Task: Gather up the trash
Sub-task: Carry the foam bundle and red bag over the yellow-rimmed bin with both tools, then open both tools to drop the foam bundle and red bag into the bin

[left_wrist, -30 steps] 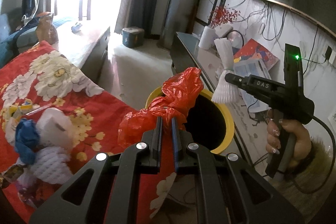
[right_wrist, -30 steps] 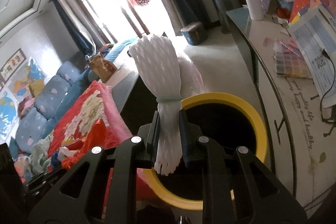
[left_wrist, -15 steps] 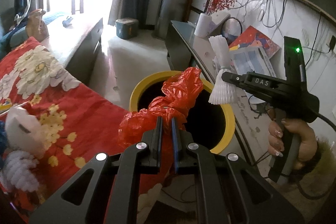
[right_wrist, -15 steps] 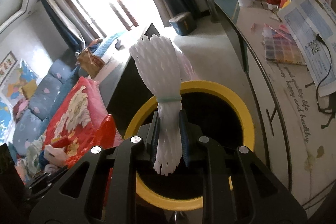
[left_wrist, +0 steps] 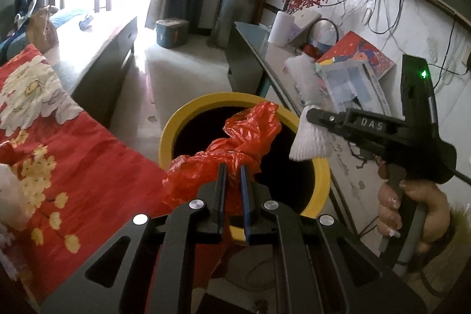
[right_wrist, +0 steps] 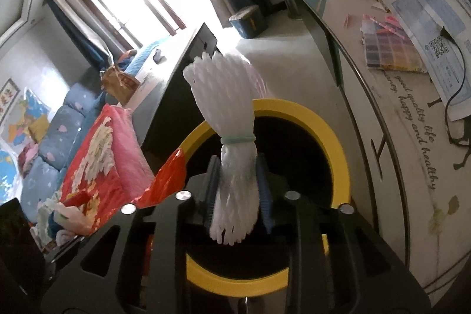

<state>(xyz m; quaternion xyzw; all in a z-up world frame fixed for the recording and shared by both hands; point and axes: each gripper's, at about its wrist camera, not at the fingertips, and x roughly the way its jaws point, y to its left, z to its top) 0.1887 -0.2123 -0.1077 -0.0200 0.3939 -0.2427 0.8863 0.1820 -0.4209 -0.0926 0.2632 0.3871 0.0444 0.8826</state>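
Observation:
A yellow-rimmed black bin [left_wrist: 176,119] stands on the floor under both grippers. My left gripper [left_wrist: 232,167] is shut on a crumpled red plastic bag [left_wrist: 247,131], which hangs over the bin's near rim. My right gripper [right_wrist: 237,164] holds a bundle of white foam net [right_wrist: 226,96] tied with a green band, upright over the bin's mouth [right_wrist: 332,137]. Its jaws are opening, with the net still between the pads and touching them. In the left wrist view the right gripper [left_wrist: 309,116] and foam net [left_wrist: 309,140] hover above the bin's right rim. The red bag [right_wrist: 167,175] shows at the left.
A red floral blanket [left_wrist: 59,152] lies left of the bin. To the right stands a glass-topped table [right_wrist: 338,19] with papers, a white vase [left_wrist: 279,28] and cables. A dark low cabinet [left_wrist: 97,49] and a blue box [left_wrist: 172,31] sit farther back. A hand [left_wrist: 412,205] grips the right handle.
Both grippers have come down and closer over the bin. The right jaws now stand wider around the foam net, which has spread between them. The left grip on the red bag is unchanged.

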